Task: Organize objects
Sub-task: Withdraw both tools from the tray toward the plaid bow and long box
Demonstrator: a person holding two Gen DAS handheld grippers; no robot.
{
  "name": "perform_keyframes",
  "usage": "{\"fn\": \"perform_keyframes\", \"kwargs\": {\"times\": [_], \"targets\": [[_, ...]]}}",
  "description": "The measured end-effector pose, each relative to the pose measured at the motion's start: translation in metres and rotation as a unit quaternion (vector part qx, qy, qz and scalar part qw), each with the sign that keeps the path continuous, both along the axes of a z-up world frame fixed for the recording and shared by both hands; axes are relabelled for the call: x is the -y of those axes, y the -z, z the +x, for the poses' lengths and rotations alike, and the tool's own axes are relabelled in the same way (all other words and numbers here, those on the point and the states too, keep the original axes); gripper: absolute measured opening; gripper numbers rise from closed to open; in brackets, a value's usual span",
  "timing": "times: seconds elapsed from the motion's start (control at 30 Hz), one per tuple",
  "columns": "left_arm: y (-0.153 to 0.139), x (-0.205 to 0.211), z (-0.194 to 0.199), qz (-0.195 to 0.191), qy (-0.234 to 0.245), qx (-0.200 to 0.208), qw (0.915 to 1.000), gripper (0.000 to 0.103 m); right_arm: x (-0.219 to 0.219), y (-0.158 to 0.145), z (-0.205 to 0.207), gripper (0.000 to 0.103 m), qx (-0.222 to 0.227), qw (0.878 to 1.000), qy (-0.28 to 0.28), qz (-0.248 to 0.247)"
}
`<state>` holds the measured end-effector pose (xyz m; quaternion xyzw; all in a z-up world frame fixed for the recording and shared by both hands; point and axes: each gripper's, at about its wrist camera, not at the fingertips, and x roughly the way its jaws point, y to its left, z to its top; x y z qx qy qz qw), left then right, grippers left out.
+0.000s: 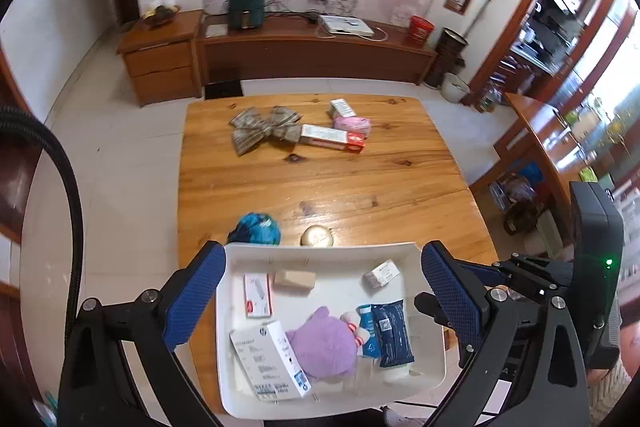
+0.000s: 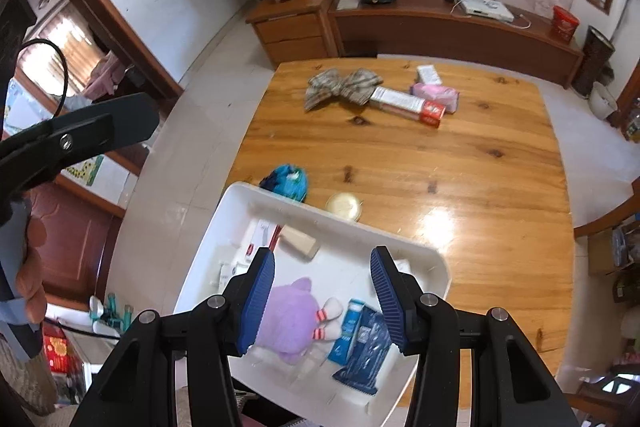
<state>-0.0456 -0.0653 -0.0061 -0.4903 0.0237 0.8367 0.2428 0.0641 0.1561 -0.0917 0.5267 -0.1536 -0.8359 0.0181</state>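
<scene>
Left wrist: hand-held gripper (image 1: 322, 291) (empty) above tray (image 1: 320, 251).

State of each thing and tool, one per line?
White tray: on table's near edge, partly filled.
Purple plush: lying in tray.
Toothpaste box: flat on table, outside tray.
Plaid bow: on table.
Left tool: open, empty.
Right tool: open, empty.

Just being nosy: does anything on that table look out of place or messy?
The white tray juts past the table's near edge. The things inside lie jumbled: the purple plush toy overlaps a white box.
</scene>
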Motion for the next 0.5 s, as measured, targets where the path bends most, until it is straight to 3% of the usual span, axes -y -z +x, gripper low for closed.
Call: {"fn": "perform_keyframes", "kwargs": {"times": [0.27,0.5], "targets": [[-0.024,-0.029,-0.037,0.0,0.049,-0.016,0.9987,0.099,-0.035,-0.033,-0.03,0.051,-0.021,0.999,0.017,0.032],[-0.055,-0.05,-0.084,0.001,0.089,-0.044,0.9951,0.099,-0.065,-0.055,-0.091,0.051,-0.05,0.995,0.024,0.085]]}}
